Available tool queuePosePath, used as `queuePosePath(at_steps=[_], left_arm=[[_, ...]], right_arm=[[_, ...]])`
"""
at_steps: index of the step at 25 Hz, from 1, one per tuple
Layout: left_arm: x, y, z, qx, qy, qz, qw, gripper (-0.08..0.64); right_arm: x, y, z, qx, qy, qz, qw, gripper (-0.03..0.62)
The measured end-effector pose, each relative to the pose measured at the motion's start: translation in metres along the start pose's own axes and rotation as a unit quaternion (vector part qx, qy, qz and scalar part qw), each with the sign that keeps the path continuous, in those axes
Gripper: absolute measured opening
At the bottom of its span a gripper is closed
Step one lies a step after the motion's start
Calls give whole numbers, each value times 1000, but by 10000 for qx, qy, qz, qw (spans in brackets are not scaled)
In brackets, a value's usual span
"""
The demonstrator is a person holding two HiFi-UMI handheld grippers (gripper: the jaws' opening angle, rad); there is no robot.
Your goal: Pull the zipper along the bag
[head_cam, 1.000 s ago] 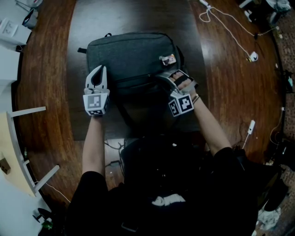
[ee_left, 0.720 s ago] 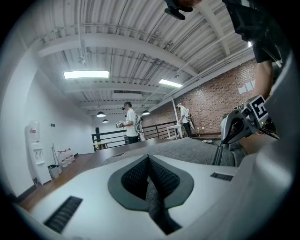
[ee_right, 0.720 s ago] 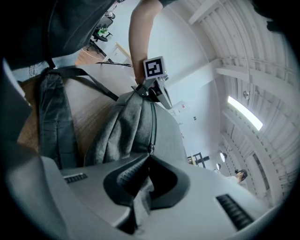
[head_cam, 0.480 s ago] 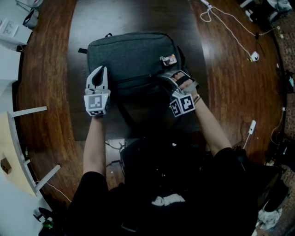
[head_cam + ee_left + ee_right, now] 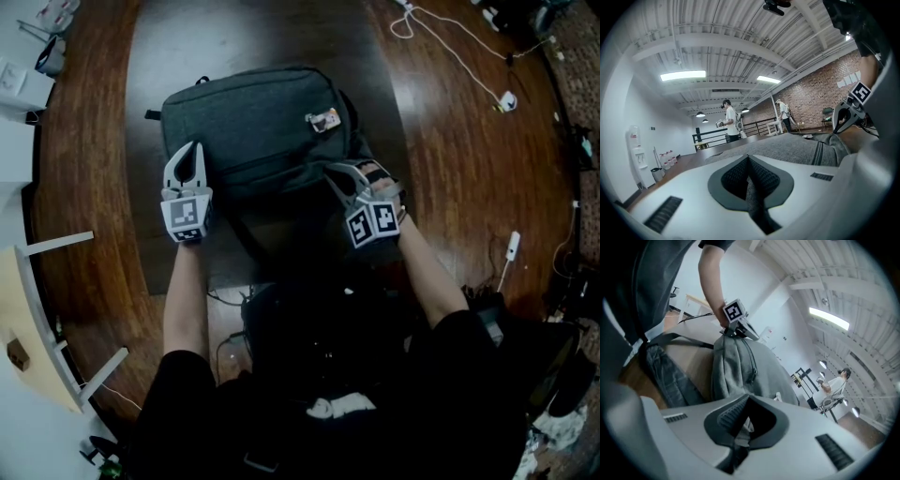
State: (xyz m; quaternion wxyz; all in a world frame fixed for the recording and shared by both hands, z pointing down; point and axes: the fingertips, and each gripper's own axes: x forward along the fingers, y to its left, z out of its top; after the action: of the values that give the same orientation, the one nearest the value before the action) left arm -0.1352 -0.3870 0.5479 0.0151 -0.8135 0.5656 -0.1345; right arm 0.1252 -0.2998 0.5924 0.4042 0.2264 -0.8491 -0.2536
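Note:
A grey backpack (image 5: 253,122) lies flat on a dark mat, with a small label (image 5: 323,120) near its right top. My left gripper (image 5: 187,157) is at the bag's left edge. In the left gripper view it (image 5: 749,187) is shut on a fold of the grey bag fabric (image 5: 787,147). My right gripper (image 5: 336,173) is at the bag's near right corner. In the right gripper view it (image 5: 740,430) is shut on a pale zipper pull (image 5: 743,425), with the bag (image 5: 736,366) and its zipper line stretching toward the left gripper (image 5: 740,326).
The dark mat (image 5: 178,47) lies on a wooden table. A white cable (image 5: 450,56) with a plug (image 5: 506,98) trails at the upper right. A small white device (image 5: 511,248) sits at the right. A pale wooden frame (image 5: 37,309) stands at the left. People (image 5: 729,119) stand far off.
The right gripper has shifted slightly to the right and nearer to the person along the bag's corner. The left gripper keeps its place on the bag's left edge. The head view has shifted.

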Motion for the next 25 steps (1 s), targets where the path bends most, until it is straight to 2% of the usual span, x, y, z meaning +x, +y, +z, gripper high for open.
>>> queuePosePath(at_steps=[8, 10, 12, 16, 17, 18, 20, 21, 22, 25], left_arm=[[1, 1, 0, 14, 64, 71, 10000, -2], [2, 1, -1, 18, 60, 113, 9999, -2], [1, 1, -1, 7, 91, 159, 9998, -2], [-1, 8, -2, -48, 68, 358, 9993, -2], [-2, 10, -3, -87, 46, 423, 9991, -2], [-2, 12, -3, -109, 39, 460, 9989, -2], [-2, 9, -3, -80, 76, 437, 9990, -2], [-2, 7, -3, -39, 106, 406, 9991, -2], [-2, 5, -3, 7, 142, 382, 9992, -2], [-2, 4, -5, 44, 235, 378, 9990, -2]], right_arm=[[32, -25, 71, 484, -530, -270, 9971, 15], [41, -28, 83, 765, -627, -227, 9948, 15], [48, -31, 92, 1289, -727, -189, 9888, 17], [65, -28, 98, 2402, -762, 14, 9677, 17], [71, -25, 97, 2714, -738, 116, 9596, 17], [76, -23, 95, 3112, -727, 200, 9474, 18], [79, -23, 91, 3930, -791, 266, 9157, 18], [79, -24, 90, 4193, -835, 251, 9037, 18], [79, -24, 89, 4313, -853, 213, 8979, 18], [81, -23, 90, 4289, -812, 69, 8997, 18]])
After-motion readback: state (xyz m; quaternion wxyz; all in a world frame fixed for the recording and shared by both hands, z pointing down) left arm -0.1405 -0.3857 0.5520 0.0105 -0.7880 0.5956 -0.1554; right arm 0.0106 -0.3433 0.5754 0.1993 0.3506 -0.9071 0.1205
